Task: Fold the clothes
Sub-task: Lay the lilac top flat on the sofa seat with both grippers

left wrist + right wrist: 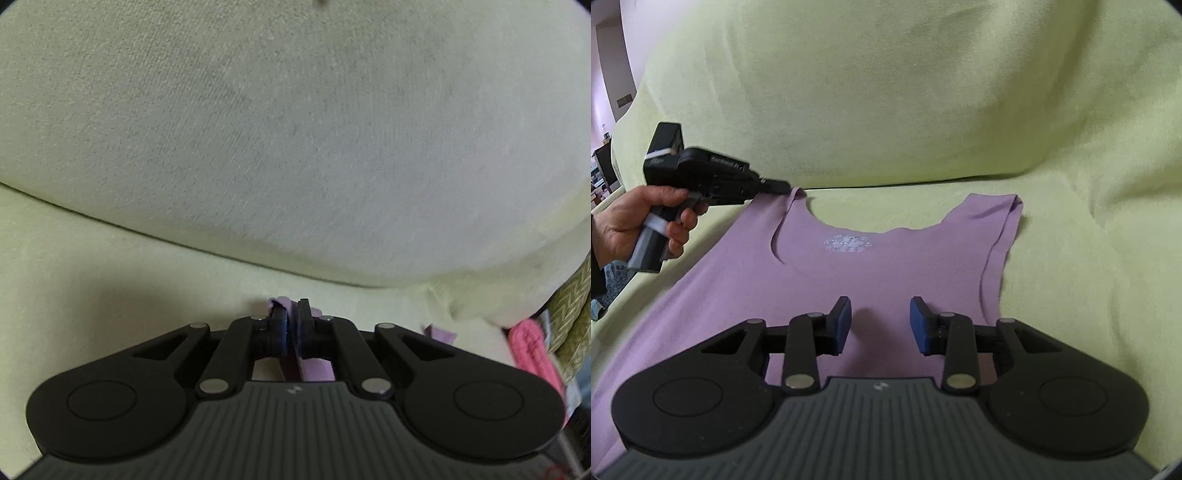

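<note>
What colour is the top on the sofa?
The top is light purple with a small pale print on the chest; the right wrist view shows it best.

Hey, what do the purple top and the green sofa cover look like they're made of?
Top: seemingly thin, smooth, matte stretch knit; it lies flat, with clean, thin edges and a pale chest print. Sofa cover: looks like soft, matte, napped woven cloth; a fine diagonal weave and fuzz show close up.

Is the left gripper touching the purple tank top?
Touching. The left wrist view shows the left gripper with jaws shut on purple tank top fabric.
</note>
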Available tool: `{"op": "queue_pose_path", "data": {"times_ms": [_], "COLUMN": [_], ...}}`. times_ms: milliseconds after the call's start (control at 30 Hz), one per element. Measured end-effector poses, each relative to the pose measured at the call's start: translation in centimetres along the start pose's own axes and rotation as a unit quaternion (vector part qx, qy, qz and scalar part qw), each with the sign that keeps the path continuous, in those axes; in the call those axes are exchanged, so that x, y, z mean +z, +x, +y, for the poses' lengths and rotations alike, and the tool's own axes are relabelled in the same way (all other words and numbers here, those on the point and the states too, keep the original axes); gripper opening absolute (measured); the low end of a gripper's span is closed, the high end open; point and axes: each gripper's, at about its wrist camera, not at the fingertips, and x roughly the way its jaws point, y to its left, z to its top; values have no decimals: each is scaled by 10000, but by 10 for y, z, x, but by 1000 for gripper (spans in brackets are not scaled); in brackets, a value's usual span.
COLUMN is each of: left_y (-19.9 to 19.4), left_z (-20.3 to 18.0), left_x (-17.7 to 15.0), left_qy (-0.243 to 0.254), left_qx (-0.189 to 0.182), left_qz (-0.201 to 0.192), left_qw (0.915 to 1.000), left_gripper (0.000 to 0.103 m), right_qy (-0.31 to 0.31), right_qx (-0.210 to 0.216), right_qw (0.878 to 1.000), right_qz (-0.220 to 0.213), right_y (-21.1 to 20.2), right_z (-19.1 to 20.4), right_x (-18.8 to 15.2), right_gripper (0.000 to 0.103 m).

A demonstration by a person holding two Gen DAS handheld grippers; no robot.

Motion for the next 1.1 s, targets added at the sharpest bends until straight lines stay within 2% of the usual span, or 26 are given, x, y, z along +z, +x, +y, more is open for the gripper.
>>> {"op": "queue_pose_path", "data": {"times_ms": [167,233,333,400,467,567,600,733,767,867,933,1100], "left_y": [-7,-17,-30,-36,-28,2,7,18,20,20,9,-40], "left_z": [-3,-8,-16,-22,-30,-43,-44,-44,-44,-41,-43,-54], "left_x": [-4,-5,-9,-6,-6,-13,-14,-10,-9,-4,-5,-18], "left_qy": [63,232,494,841,1227,1748,1830,1802,1826,1718,1719,1760], "left_qx": [-219,-110,74,2,-63,177,252,463,567,621,571,448], "left_qz": [369,313,-23,-76,146,674,685,487,395,212,46,-140], "left_qw": [9991,9992,9987,9964,9923,9821,9804,9813,9808,9829,9834,9833], "left_gripper": [4,4,4,4,4,4,4,4,4,4,4,6], "right_qy": [221,248,352,387,456,461,404,178,96,128,260,158], "right_qx": [-48,-134,-215,-286,-373,-469,-451,-328,-499,-1180,-1366,-1047], "right_qw": [9997,9995,9989,9985,9979,9976,9981,9992,9986,9929,9903,9943], "right_qz": [-101,-160,-211,-251,-258,-195,-144,138,129,63,-29,-121], "right_y": [-8,-10,-9,-6,1,19,26,60,66,77,69,8], "right_z": [-8,-12,-21,-26,-31,-38,-40,-49,-52,-66,-71,-46], "right_x": [5,7,10,13,16,26,31,48,52,65,67,43], "right_gripper": [32,32,32,32,32,32,32,29,24,24,25,25]}}
